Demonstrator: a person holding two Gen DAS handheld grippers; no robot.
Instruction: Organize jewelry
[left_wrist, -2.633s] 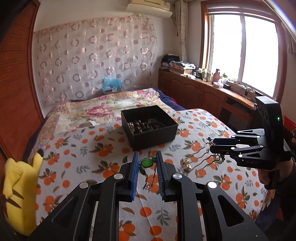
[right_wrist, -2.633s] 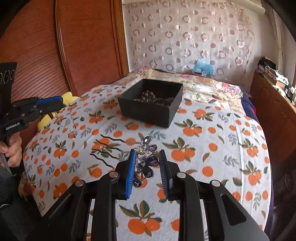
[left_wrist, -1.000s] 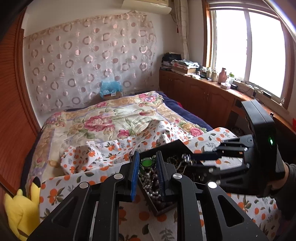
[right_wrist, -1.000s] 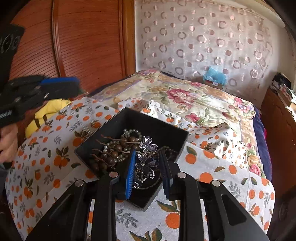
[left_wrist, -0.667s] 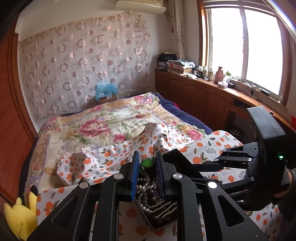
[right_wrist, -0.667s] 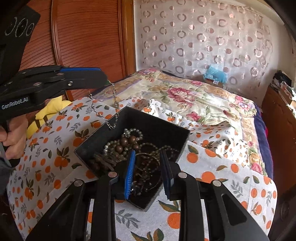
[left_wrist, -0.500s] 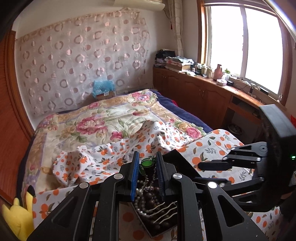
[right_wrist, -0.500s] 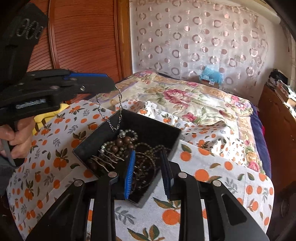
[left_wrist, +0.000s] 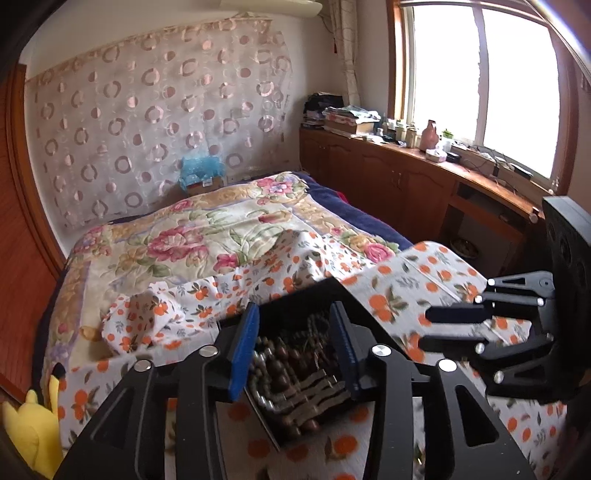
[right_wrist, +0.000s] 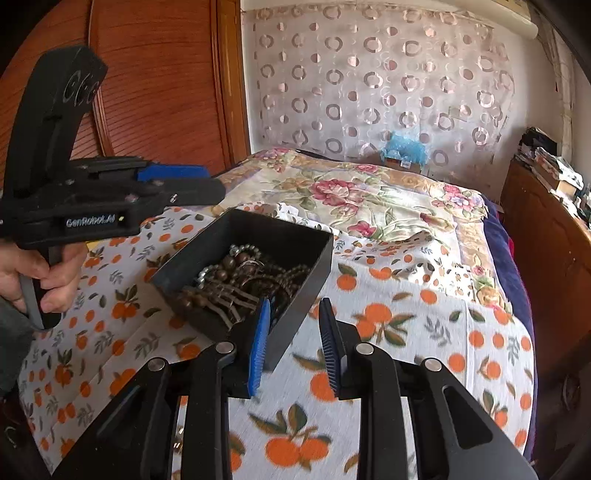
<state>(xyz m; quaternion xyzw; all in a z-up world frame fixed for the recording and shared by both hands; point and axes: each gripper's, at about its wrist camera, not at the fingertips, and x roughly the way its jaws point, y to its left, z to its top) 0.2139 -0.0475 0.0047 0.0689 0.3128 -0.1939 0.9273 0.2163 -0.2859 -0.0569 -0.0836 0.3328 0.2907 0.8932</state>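
Jewelry (right_wrist: 236, 280) looks pretty much sorted already; beads, a chain and a hair comb are all heaped inside the black box (right_wrist: 295, 295), which sits right under and ahead of both sets of tongs; left tongs (left_wrist: 293, 347) are spread wide with nothing in them, hovering right over the pile; right tongs (right_wrist: 291, 343) are also wide and empty, straddling the box's near corner; I can't spot any loose pieces on the orange-print cloth (right_wrist: 424, 332) nearby, so I'd guess little or nothing is left.

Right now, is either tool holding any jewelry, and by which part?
Neither. The left tool and right tool are open and empty over the black square jewelry box.
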